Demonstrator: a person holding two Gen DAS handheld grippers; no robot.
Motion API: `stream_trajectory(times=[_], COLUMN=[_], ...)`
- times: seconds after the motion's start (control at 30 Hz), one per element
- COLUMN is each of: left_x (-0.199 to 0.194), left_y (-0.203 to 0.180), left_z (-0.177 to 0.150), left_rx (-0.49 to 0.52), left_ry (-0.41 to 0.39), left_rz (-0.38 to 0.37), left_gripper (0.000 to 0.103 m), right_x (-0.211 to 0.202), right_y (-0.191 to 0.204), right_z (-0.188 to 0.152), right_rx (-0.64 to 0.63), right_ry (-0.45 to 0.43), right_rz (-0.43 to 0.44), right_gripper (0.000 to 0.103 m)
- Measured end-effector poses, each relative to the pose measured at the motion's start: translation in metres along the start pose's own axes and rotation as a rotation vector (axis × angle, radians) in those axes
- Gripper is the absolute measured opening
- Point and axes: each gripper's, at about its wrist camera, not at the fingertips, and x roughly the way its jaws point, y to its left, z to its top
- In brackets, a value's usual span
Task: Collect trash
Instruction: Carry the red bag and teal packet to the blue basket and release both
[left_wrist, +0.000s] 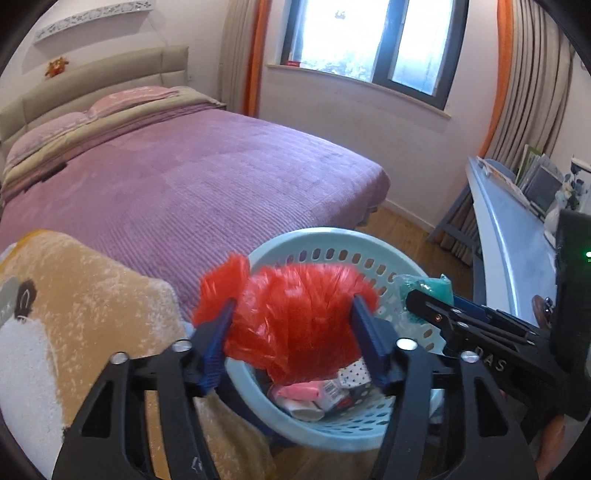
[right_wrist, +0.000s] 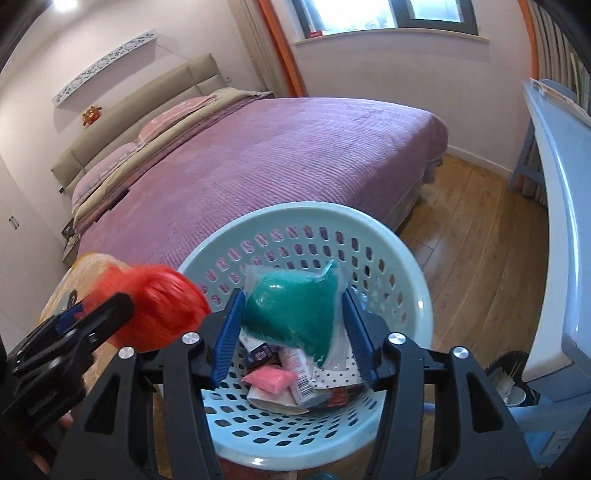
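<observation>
Left wrist view: blue pads of the left tool (left_wrist: 293, 332) are clamped on a crumpled red plastic bag (left_wrist: 291, 314), held above the near-left rim of the pale blue basket (left_wrist: 332, 435). Wrappers and small packets (left_wrist: 314, 395) lie inside the basket. Release is best made only once the bag is carried fully over the opening, clear of the rim, since light film is judged likely to drift or snag.

Right wrist view: the right tool (right_wrist: 293, 328) is closed on a clear packet with green contents (right_wrist: 295, 317), positioned over the basket's middle. From this position the packet can be dropped straight down. The purple bed (right_wrist: 277, 155) lies beyond the basket, and the table (right_wrist: 565, 206) stands at the right.
</observation>
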Motion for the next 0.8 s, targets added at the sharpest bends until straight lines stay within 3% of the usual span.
stream_trajectory(times=[0.07, 0.53, 0.67, 0.8], left_x=[-0.004, -0.061, -0.083, -0.11], left_y=[0.004, 0.039, 0.051, 0.064], left_z=[-0.001, -0.011, -0.022, -0.045], left_rx=[-0.017, -0.09, -0.103, -0.115], left_ry=[-0.019, -0.115, -0.158, -0.231], left_rz=[0.0, -0.017, 0.023, 0.135], left_gripper=[0.08, 0.081, 0.082, 0.087], right_x=[-0.001, -0.035, -0.05, -0.063], right_y=[-0.002, 0.041, 0.064, 0.09], right_z=[0.0, -0.018, -0.026, -0.036], right_rx=[0.006, -0.066, -0.114, -0.184], right_ry=[-0.004, -0.036, -0.057, -0.097], right_rz=[-0.003, 0.033, 0.045, 0.046], right_gripper=[0.055, 0.058, 0.059, 0.059])
